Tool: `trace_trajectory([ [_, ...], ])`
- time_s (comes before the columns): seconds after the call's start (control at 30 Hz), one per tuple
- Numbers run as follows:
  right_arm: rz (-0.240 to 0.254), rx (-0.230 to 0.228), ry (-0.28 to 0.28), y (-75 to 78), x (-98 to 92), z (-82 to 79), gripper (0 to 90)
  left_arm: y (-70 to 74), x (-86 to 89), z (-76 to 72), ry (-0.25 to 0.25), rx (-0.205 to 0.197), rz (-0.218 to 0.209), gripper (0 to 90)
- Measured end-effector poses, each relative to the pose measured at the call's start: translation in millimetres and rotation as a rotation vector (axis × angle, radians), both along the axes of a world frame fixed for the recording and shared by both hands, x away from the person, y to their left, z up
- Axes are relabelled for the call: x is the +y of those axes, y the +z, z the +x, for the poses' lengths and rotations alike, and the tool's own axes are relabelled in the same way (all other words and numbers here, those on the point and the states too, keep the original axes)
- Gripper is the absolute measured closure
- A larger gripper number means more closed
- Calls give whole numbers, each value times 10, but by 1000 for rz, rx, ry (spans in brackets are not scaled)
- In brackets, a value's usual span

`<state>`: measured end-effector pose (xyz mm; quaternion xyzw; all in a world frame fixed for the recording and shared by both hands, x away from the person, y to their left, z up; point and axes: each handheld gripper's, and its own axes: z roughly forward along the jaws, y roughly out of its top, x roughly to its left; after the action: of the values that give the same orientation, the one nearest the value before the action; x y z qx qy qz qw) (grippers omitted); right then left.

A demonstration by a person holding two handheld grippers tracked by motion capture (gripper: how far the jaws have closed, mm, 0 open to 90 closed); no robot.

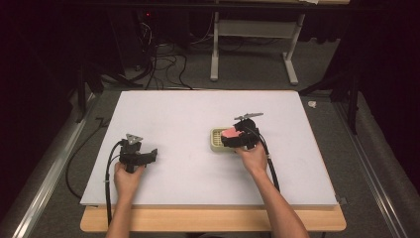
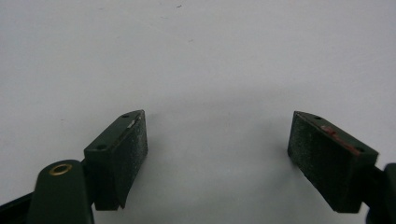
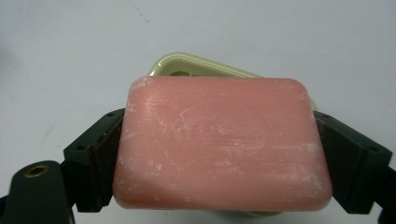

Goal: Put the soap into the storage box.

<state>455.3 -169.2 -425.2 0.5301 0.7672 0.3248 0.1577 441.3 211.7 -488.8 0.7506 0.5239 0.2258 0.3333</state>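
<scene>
A pink bar of soap [image 3: 222,144] sits clamped between the two black jaws of my right gripper [image 3: 219,161], which press on its short sides. Under and behind it lies a pale cream soap dish [image 3: 201,66], with the soap held over it. From the high view the right gripper [image 1: 236,135] hovers at the dish [image 1: 216,141] near the middle of the white board, the soap [image 1: 230,133] showing pink at its tip. My left gripper [image 1: 148,154] rests at the board's near left, and its jaws [image 2: 217,158] stand wide apart with only bare board between them.
The white board [image 1: 173,119] lies on a wooden table [image 1: 213,220] whose front edge shows below it. Cables trail from both grippers off the near side. Beyond the board are a grey floor, loose cables and the legs of a white frame [image 1: 214,54].
</scene>
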Motion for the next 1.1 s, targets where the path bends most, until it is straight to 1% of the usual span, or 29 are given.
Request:
trace_trajectory([
  [0.07,-8,12,-4,-24,26,26,136,1,0,0,0,1,0,205],
  [0.17,-16,17,-7,-32,41,38,136,0,0,0,0,0,0,205],
  [0.4,-17,25,-7,-45,109,76,136,1,0,0,0,1,0,205],
  [0.67,-33,46,-17,-83,202,152,136,1,1,0,0,1,0,205],
  [0.9,-37,60,-19,-119,236,189,136,1,0,0,0,1,0,205],
  [1.03,-43,82,-26,-157,243,210,136,1,1,0,0,1,0,205],
  [1.1,-43,85,-28,-181,241,223,135,1,1,0,0,1,0,205],
])
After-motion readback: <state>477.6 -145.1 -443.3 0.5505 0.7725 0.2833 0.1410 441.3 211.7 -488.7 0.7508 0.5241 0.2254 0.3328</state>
